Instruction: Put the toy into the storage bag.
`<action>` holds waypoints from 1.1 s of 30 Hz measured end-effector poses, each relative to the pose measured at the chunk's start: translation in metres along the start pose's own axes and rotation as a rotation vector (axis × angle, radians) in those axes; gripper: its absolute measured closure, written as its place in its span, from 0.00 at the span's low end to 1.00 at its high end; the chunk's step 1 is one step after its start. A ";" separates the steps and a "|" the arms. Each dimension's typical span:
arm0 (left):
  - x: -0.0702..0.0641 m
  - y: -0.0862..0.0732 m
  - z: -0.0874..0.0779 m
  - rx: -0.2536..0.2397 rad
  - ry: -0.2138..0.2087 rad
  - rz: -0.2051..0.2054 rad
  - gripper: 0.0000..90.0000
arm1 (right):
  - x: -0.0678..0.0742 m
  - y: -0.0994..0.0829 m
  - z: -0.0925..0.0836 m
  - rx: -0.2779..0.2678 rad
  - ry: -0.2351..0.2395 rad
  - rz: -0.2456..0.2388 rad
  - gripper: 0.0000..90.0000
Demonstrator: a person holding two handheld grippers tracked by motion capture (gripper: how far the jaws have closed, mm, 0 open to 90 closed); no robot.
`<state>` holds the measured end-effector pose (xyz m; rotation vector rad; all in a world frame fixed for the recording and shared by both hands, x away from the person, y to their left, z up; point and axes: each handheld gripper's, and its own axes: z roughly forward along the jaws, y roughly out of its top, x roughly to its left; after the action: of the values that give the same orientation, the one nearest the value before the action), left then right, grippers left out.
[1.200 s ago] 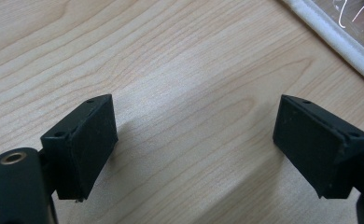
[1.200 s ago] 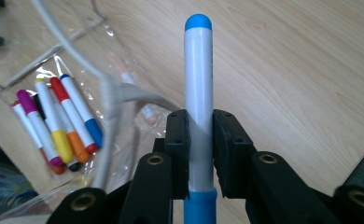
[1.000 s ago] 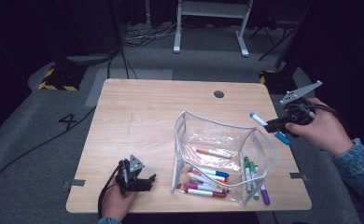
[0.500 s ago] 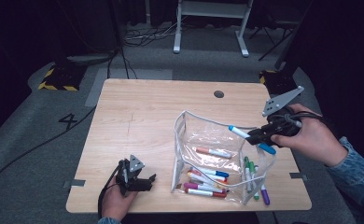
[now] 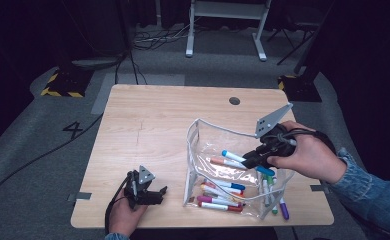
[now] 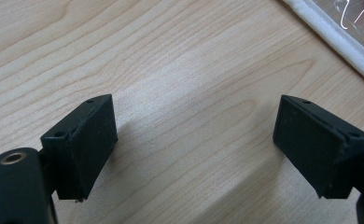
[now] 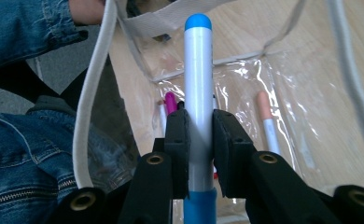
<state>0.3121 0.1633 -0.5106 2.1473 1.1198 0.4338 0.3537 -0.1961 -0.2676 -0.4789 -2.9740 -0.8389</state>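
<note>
At the table's near edge, the left gripper is rested with jaws apart and empty. Farther right, a blue-capped marker is clamped in the right gripper over the clear pouch. Several markers are packed; some are left beside it.

Left tool low, jaws wide apart; right tool clamped, pointing left

Left gripper: jaws stand wide apart, nothing between the pads, bare light wood table beneath. White-edged rim of clear pouch crosses upper right corner.
</note>
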 end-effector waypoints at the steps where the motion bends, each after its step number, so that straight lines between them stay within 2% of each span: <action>1: 0.000 0.000 0.000 0.000 0.000 0.001 0.15 | 0.002 0.002 0.004 0.005 0.009 -0.008 0.86; 4: 0.000 0.000 0.000 0.000 0.000 0.000 0.15 | 0.004 0.005 0.010 0.012 0.019 -0.019 0.86; 5: 0.000 0.000 0.000 0.000 0.000 0.000 0.15 | 0.007 0.008 0.018 0.024 0.035 -0.033 0.86; 10: 0.000 0.000 0.000 0.000 0.000 0.000 0.15 | 0.012 0.013 0.033 0.046 0.061 -0.053 0.86; 32: 0.000 0.000 0.000 -0.002 -0.001 -0.003 0.15 | 0.011 0.014 0.098 0.201 0.122 -0.056 0.86; 33: 0.000 0.000 0.000 -0.002 0.002 -0.001 0.15 | 0.011 0.014 0.106 0.218 0.128 -0.055 0.86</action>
<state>0.3122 0.1633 -0.5105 2.1450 1.1210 0.4358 0.3549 -0.1272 -0.3497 -0.3235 -2.9236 -0.5168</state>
